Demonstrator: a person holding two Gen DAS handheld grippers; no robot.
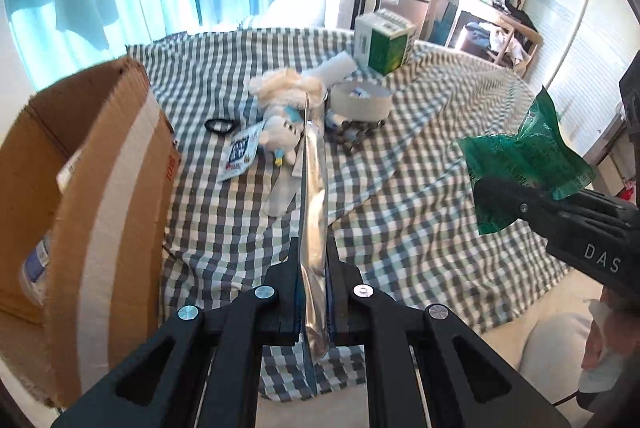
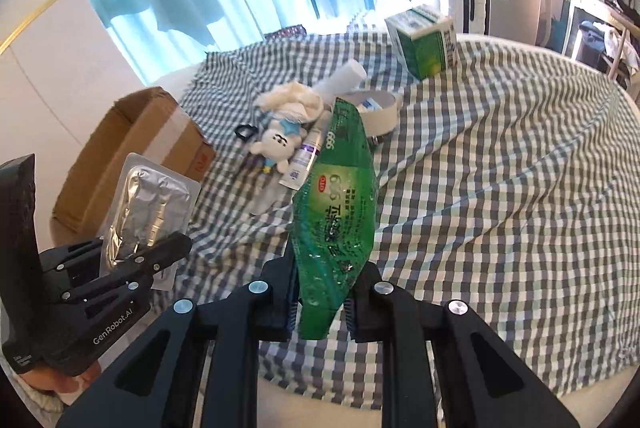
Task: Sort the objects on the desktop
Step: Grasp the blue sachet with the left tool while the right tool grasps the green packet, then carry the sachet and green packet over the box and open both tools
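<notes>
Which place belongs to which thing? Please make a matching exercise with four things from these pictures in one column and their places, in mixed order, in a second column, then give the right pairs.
Things
1. crinkled green plastic sachet
2. flat silver foil blister pack
3. small white plush toy
4. green and white carton box

Places
A. lying on the checked tablecloth among the pile
B. clamped in the left gripper
C. standing at the far edge of the table
D. clamped in the right gripper

Pairs: 1-D, 2-B, 3-A, 4-C
</notes>
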